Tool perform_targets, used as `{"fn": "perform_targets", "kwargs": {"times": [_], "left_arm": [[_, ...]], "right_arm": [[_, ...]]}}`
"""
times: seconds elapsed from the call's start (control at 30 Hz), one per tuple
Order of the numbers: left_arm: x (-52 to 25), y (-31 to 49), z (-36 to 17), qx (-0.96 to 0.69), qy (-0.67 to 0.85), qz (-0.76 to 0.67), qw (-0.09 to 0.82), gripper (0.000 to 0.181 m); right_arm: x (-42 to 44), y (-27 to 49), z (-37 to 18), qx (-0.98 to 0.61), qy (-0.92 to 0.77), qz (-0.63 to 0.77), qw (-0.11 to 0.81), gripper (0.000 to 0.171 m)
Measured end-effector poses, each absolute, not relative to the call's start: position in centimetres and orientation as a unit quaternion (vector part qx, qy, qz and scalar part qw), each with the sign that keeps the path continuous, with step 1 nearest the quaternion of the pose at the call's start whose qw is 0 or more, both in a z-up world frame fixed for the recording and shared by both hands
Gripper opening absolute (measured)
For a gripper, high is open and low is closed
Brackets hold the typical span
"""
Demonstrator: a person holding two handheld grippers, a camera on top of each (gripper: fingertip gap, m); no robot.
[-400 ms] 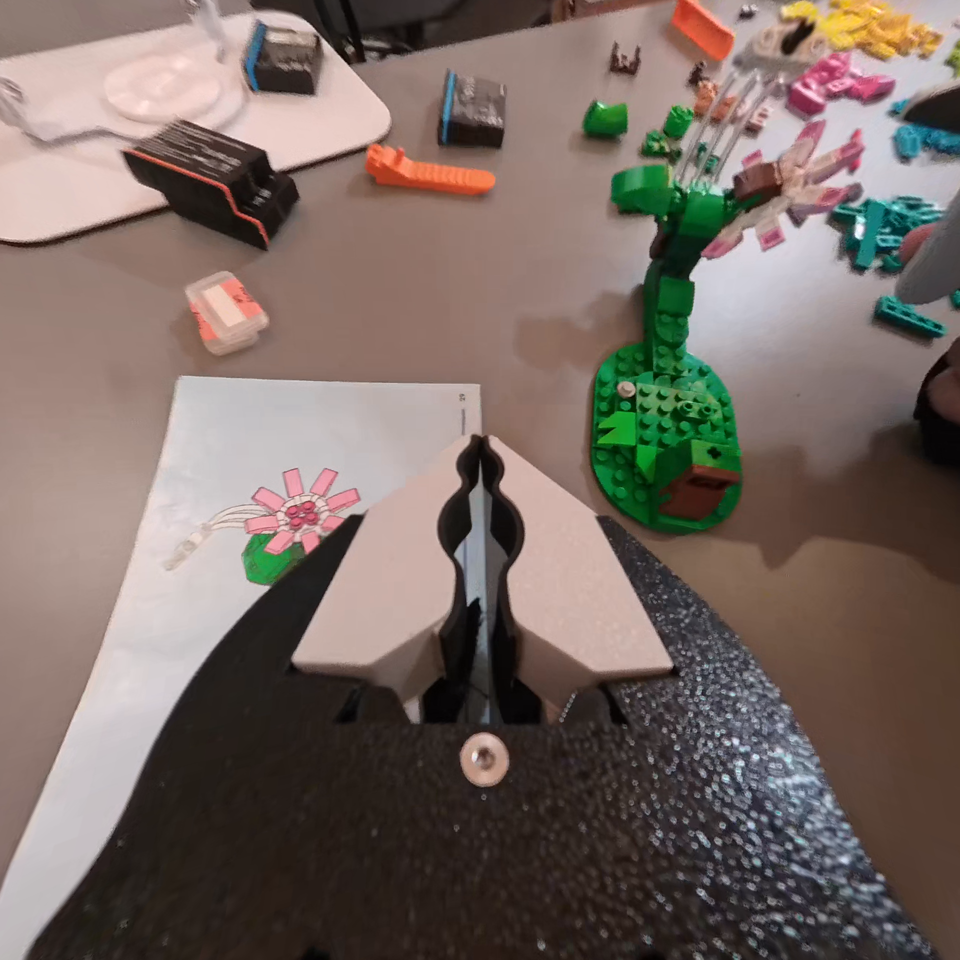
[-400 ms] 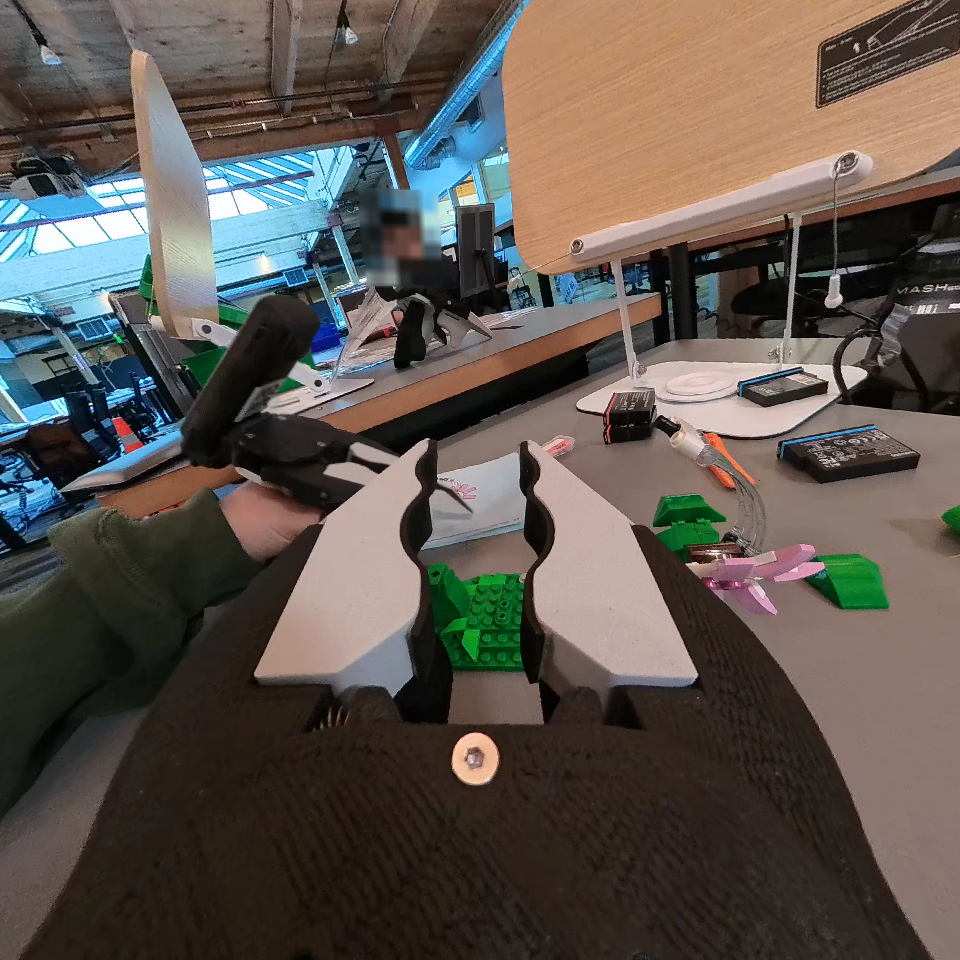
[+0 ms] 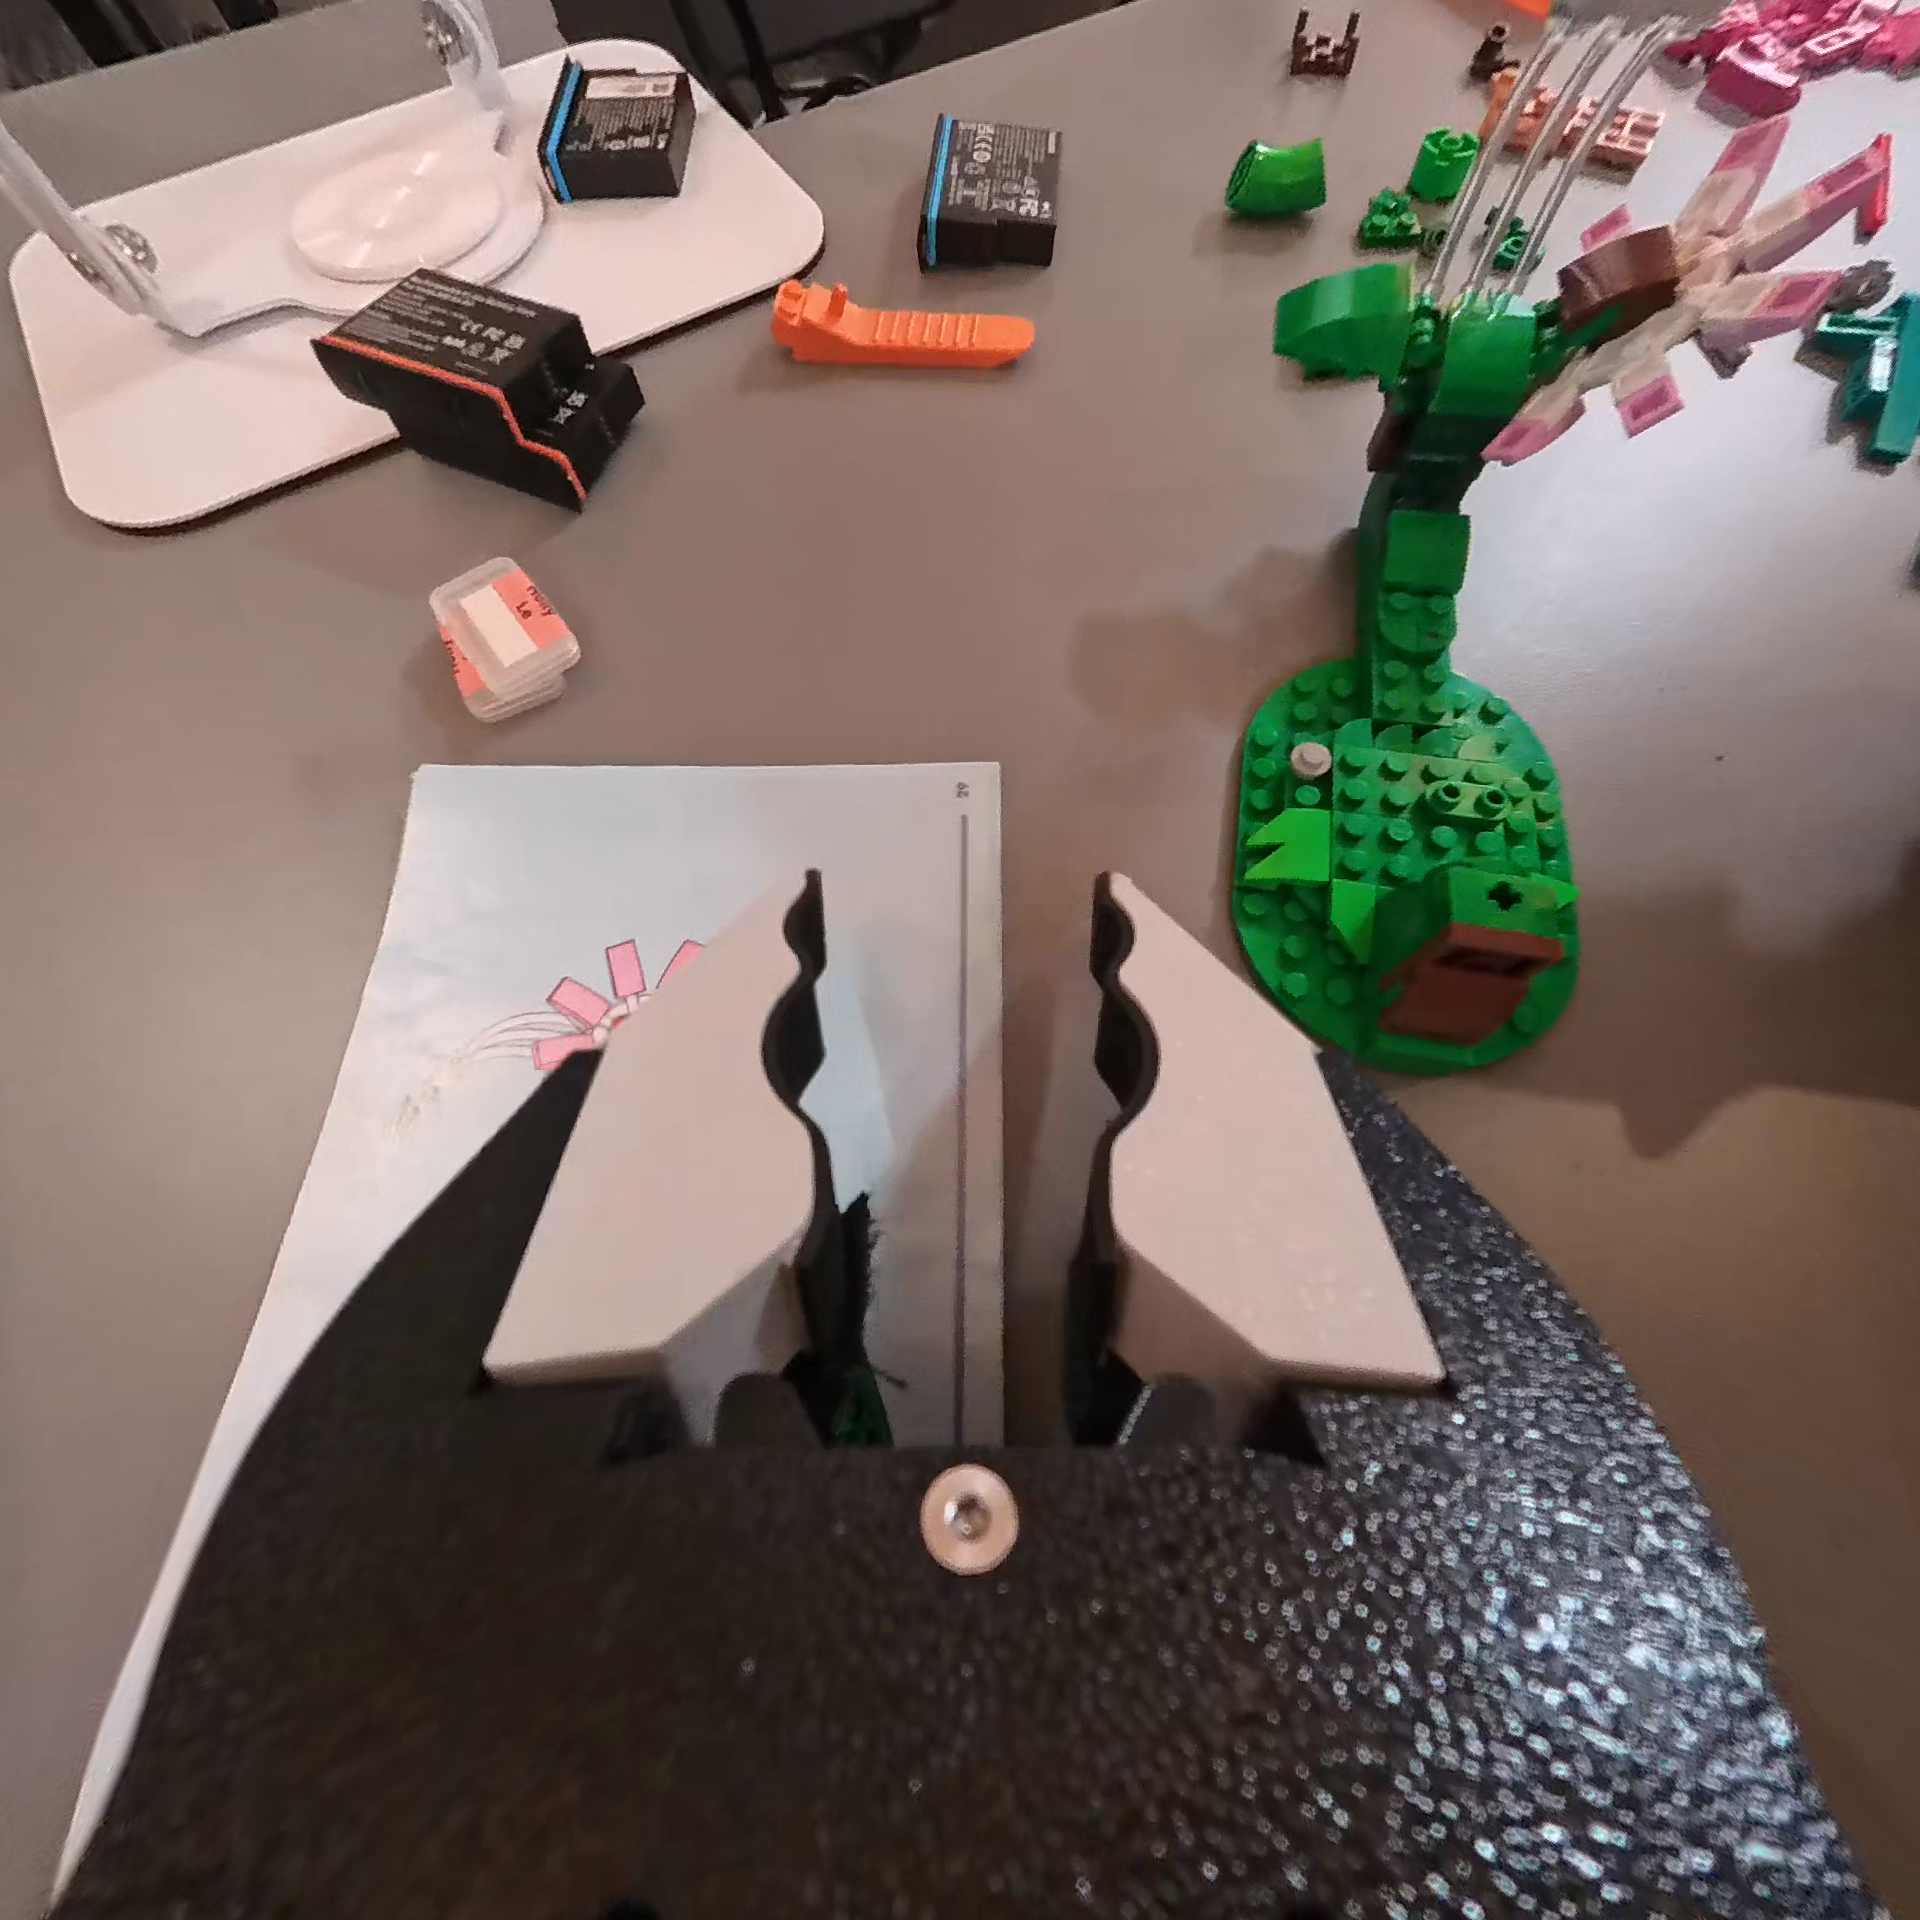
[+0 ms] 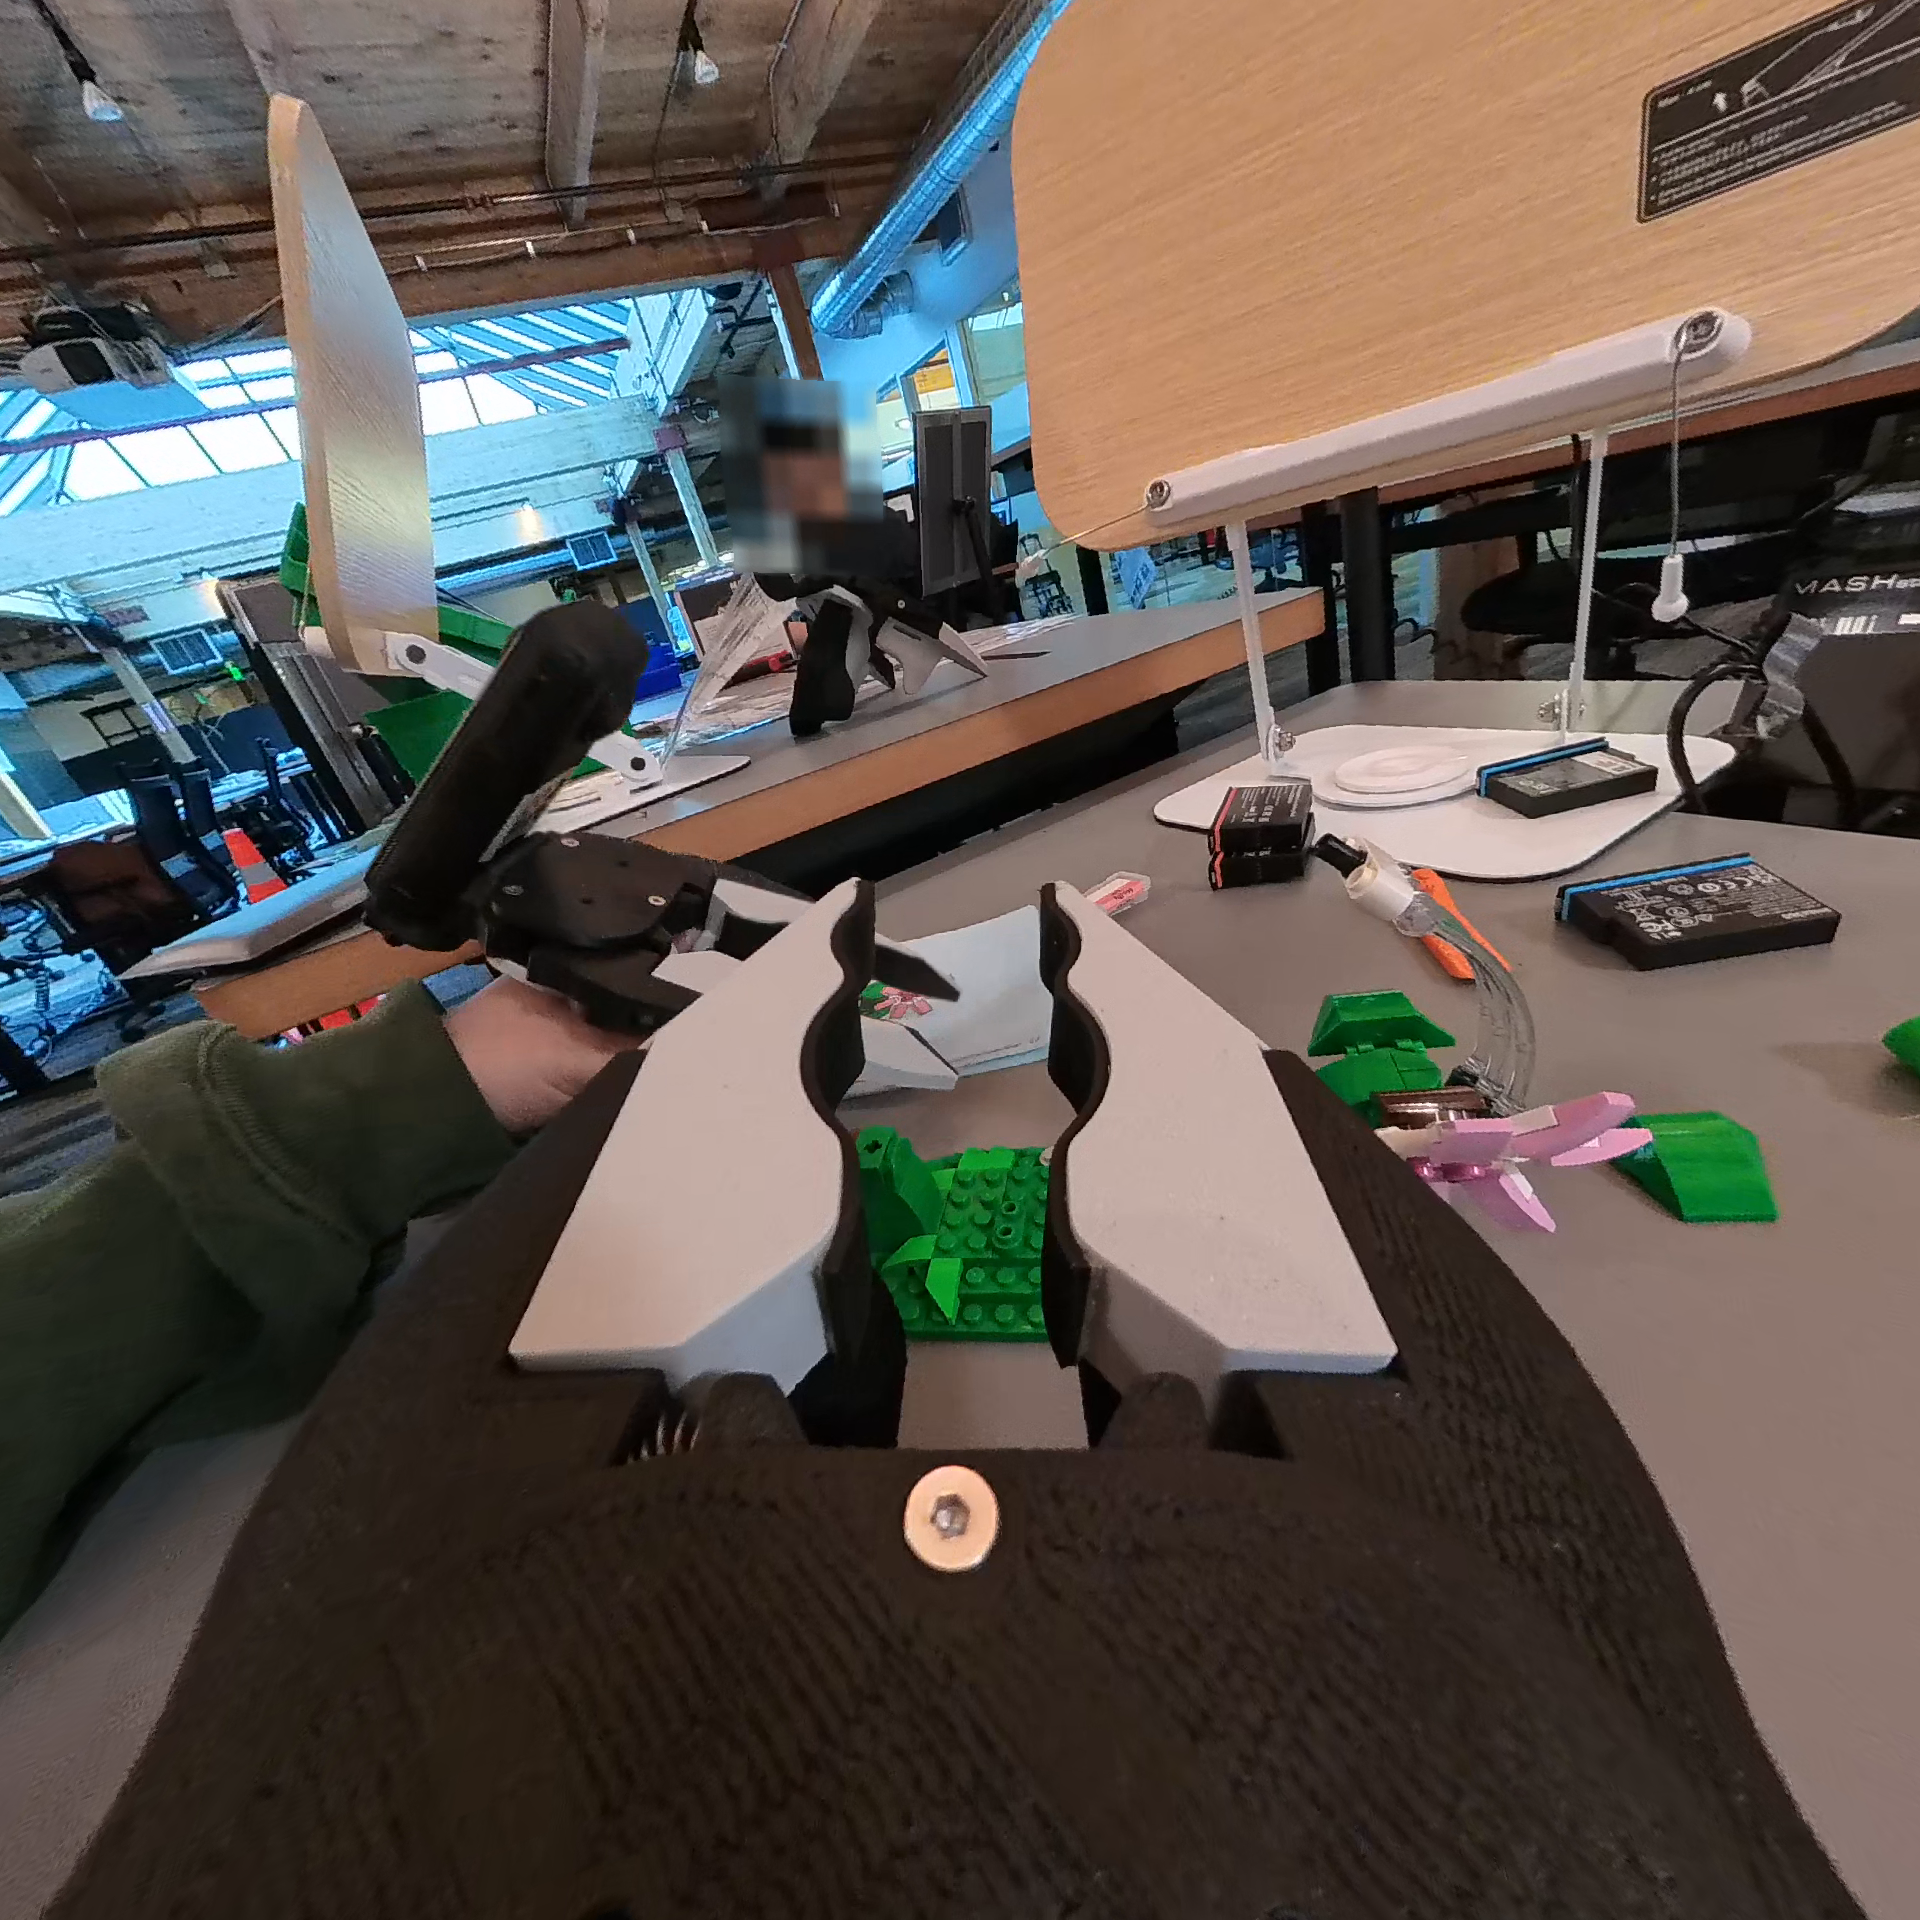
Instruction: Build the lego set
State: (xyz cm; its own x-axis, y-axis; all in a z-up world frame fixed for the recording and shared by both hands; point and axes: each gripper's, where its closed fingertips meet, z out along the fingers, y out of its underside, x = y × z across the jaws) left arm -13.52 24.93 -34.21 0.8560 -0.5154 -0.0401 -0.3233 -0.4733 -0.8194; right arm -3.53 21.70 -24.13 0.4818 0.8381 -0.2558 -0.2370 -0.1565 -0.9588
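A green Lego model stands on the grey table: an oval studded base, a curved green stem and a pink flower head with clear tubes. My left gripper is open and empty over the instruction booklet, left of the model. My right gripper is open and empty, with the model's green base showing between its fingers. The pink flower shows to the right in the right wrist view. The left gripper and a green-sleeved arm also show there.
An orange brick separator, black batteries, a small clear case and a white lamp base lie at the back. Loose green, pink and teal bricks sit at the far right. A wooden lamp panel hangs overhead. My right fingertips sit around 15 centimeters from my left ones. To reach the pink flower head in a straight line is about 8 centimeters for my right fingers, about 15 centimeters for my left.
My left gripper has opened from shut and moved a little closer to the model. My right gripper has opened slightly wider and stayed in place.
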Motion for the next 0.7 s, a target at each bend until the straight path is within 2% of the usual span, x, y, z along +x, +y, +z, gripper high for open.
{"fn": "perform_targets", "kwargs": {"times": [0.03,0.7], "left_arm": [[-13.6,25.0,-34.1,-0.852,0.242,-0.110,0.452,0.048],[-14.1,25.3,-34.9,-0.870,0.216,-0.117,0.427,0.019]], "right_arm": [[-3.5,21.7,-24.1,-0.616,-0.244,0.447,0.602,0.030],[-3.6,21.7,-24.4,-0.620,-0.241,0.454,0.592,0.030]]}}
